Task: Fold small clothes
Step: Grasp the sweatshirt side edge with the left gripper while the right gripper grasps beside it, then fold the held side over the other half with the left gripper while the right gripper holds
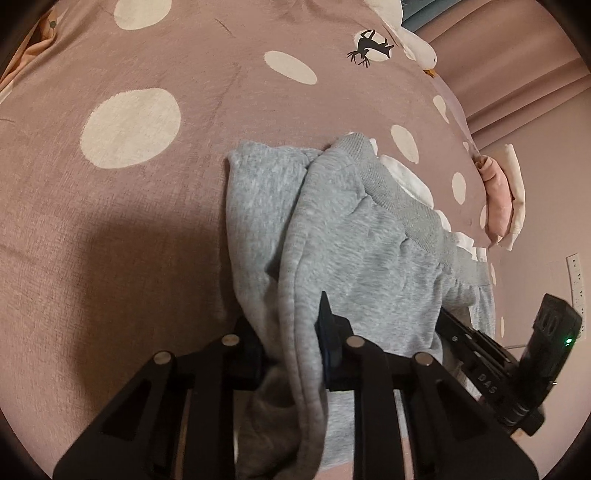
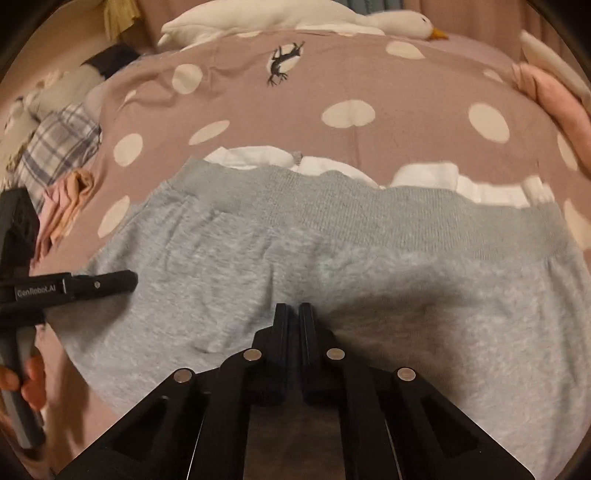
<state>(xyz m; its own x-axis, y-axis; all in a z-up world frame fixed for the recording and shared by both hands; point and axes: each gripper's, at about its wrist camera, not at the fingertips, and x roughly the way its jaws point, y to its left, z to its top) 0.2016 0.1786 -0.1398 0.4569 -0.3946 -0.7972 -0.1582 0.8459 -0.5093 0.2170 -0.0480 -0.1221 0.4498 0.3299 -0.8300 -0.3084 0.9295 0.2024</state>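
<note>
A grey fleece garment with a ribbed waistband (image 2: 332, 266) lies on a pink bedspread with white dots (image 2: 406, 92). A white garment (image 2: 251, 157) peeks out beyond the waistband. My left gripper (image 1: 295, 332) is shut on a folded edge of the grey garment (image 1: 362, 266), which drapes between its fingers. In the right wrist view the left gripper (image 2: 122, 280) lies over the garment's left side. My right gripper (image 2: 293, 314) is shut, with nothing visible between its fingers, above the middle of the grey garment.
A white plush goose (image 2: 295, 18) lies at the bed's far edge. Folded pink and cream clothes (image 1: 500, 195) sit on the right. A plaid cloth (image 2: 59, 147) and peach clothes (image 2: 70, 199) lie on the left. A wall socket strip (image 1: 577, 291) is on the right wall.
</note>
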